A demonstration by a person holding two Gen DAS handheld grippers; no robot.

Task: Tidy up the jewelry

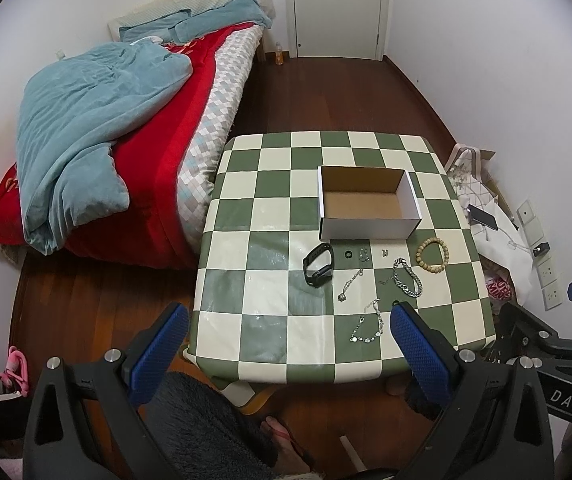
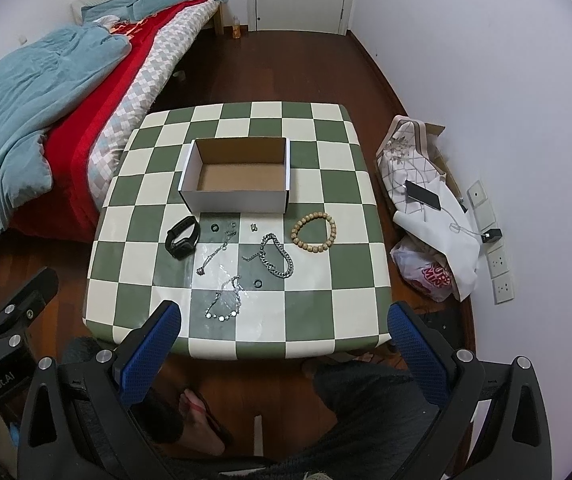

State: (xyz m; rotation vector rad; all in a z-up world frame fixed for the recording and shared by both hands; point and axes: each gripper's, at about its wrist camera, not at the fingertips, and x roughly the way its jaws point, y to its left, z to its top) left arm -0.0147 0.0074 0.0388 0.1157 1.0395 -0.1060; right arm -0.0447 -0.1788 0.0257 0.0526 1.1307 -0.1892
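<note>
Jewelry: one beaded bracelet (image 2: 313, 232), one watch (image 2: 182, 237), three chains.

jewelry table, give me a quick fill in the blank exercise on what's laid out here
1. The cardboard box on the checkered table holds ____.
2. The wooden bead bracelet lies to the ____ of the chunky silver chain.
3. The black watch lies to the ____ of the other jewelry.
4. Both the left tongs and the right tongs are ____.

Missing words: nothing; right; left; open
</note>
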